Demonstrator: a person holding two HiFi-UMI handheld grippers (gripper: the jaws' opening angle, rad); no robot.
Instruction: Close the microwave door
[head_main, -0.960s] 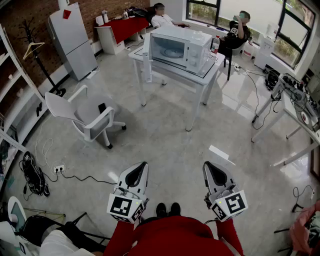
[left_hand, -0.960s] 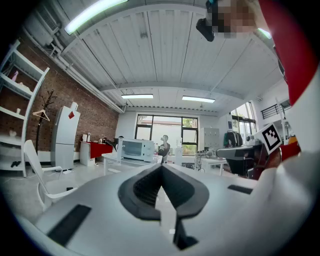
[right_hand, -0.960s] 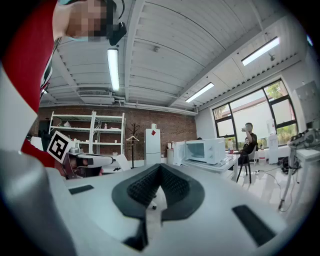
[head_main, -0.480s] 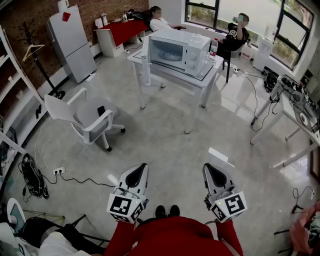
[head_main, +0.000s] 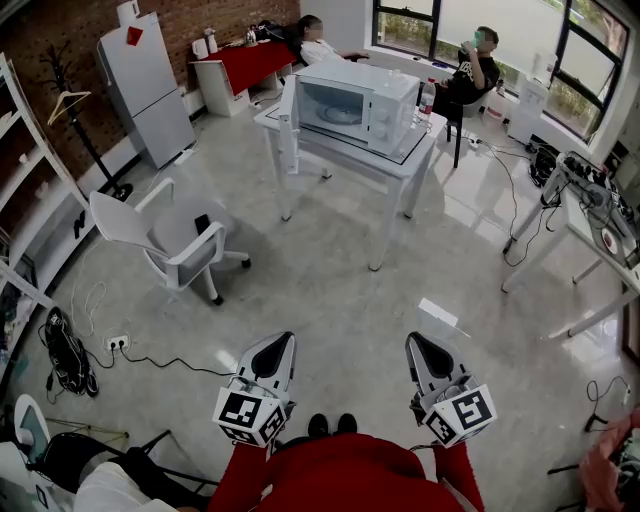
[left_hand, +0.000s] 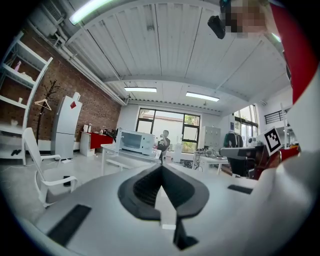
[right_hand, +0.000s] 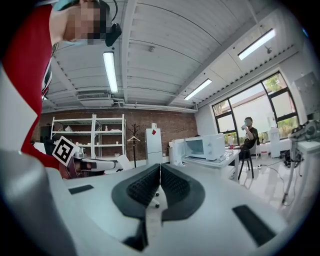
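- The boxy white microwave (head_main: 362, 100) is seen at twelve o'clock on a white table (head_main: 415, 155), well apart from the grippers, with its door (head_main: 291, 120) swung open.
- The grey left gripper (head_main: 284, 340) and right gripper (head_main: 413, 338) are held closed and empty, likely ready for pushing.

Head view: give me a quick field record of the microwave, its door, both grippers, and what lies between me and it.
microwave: on the white table, far across the room
door: swung open at the microwave's picture-left side
left gripper: jaws together, nothing held, low near the person
right gripper: jaws together, nothing held, beside the left one
contact: neither gripper touches the microwave or its door
in between: floor, with an office chair at picture-left
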